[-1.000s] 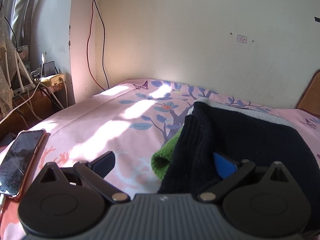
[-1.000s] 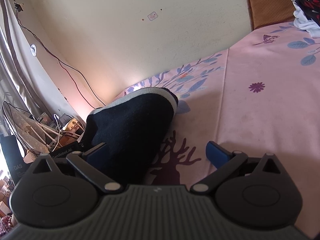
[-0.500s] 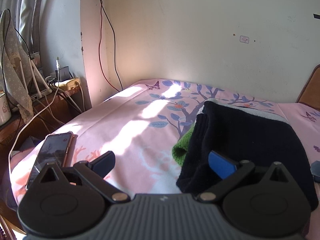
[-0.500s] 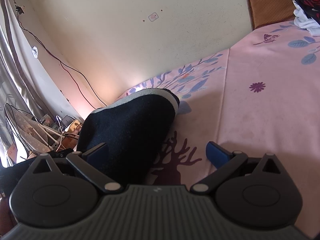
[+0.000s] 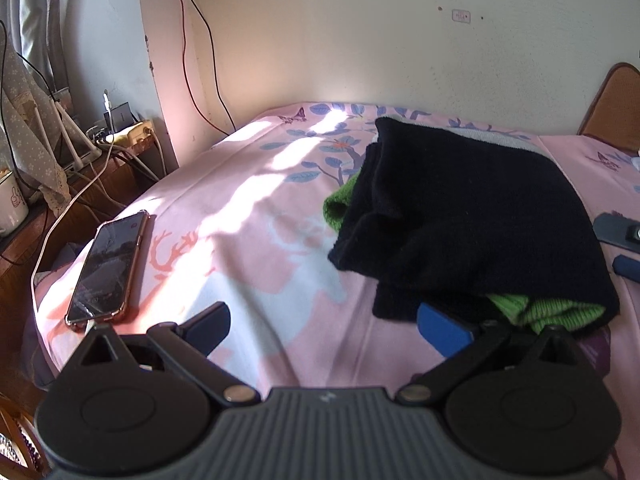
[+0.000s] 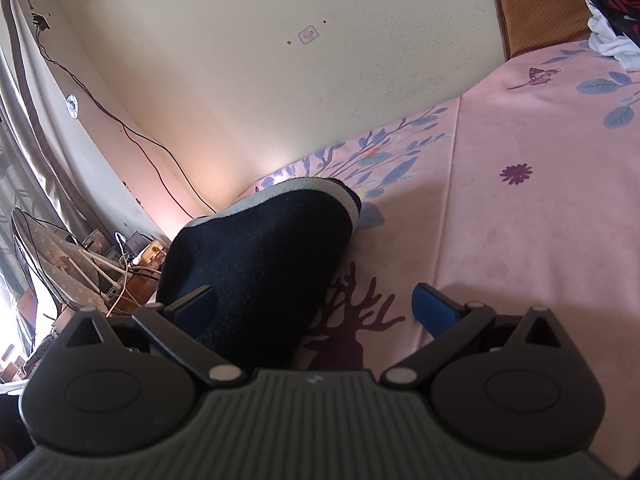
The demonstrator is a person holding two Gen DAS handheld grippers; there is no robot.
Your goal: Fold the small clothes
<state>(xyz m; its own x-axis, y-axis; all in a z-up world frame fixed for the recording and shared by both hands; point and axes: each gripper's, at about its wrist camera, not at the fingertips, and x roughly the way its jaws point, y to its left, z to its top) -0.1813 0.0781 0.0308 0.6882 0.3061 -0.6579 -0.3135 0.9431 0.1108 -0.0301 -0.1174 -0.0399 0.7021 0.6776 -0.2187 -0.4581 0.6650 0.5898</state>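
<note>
A folded black knit garment (image 5: 460, 208) with green trim (image 5: 548, 312) lies on the pink flowered bedsheet (image 5: 260, 248). My left gripper (image 5: 326, 328) is open and holds nothing; its right finger (image 5: 444, 330) sits just short of the garment's near edge. In the right wrist view the same black garment (image 6: 272, 256) shows a grey border along its far side. My right gripper (image 6: 316, 308) is open too, its left finger (image 6: 196, 306) over the garment's near end and the other over bare sheet. Part of the right gripper shows at the left wrist view's right edge.
A phone (image 5: 108, 268) on a white cable lies near the bed's left corner. A side table (image 5: 100, 148) with plugs, wires and a mug (image 5: 12, 204) stands beyond it. A brown headboard (image 6: 536, 4) and a heap of clothes (image 6: 612, 4) are at the far right.
My left gripper has drawn back from the garment, so its near edge and green trim now show ahead of the fingers. The right gripper has hardly moved.
</note>
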